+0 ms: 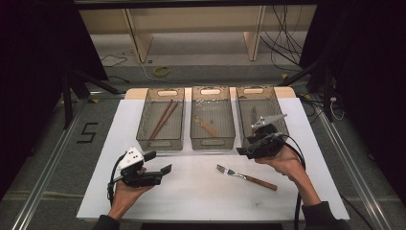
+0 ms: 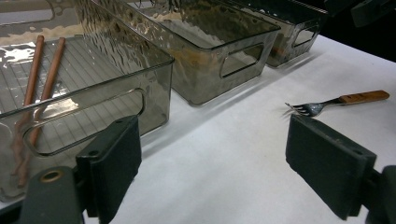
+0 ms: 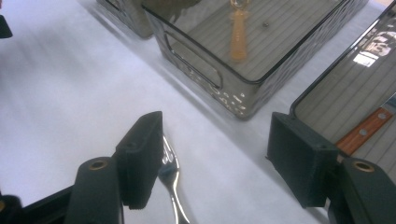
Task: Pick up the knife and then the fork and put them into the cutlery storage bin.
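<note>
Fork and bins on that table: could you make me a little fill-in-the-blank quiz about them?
1. The fork lies on the white ____, outside the bins.
2. The pair of chopsticks lies in the ____ bin as the high view shows the row.
3. The right claw has its jaws ____, with nothing gripped.
4. The row holds ____ bins.

Missing words: table; left; open; three

My left tool (image 1: 152, 163) is black with a white dotted plate; black cables; dark sleeves (image 1: 320, 213) at my wrists.
</note>
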